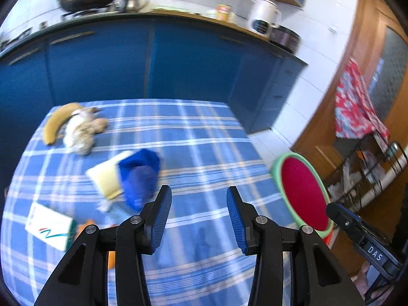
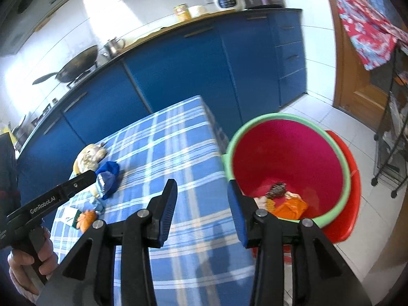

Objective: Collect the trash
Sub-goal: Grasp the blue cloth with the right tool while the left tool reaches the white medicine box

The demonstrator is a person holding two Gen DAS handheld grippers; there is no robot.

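Beside the table [image 2: 163, 153], the bin [image 2: 288, 168] already holds some scraps, while wrappers [image 1: 137, 176] and a banana [image 1: 57, 123] remain for both empty, spread grippers [image 1: 199, 214] [image 2: 201, 209].

"DAS" reads white on right gripper [image 1: 367, 239] body; "GenRobot.AI" white along left gripper [image 2: 51, 199] side (card logo on table too blurred).

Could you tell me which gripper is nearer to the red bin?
Right. The right gripper hovers beside the red bin; the left gripper is over the tablecloth, farther from it.
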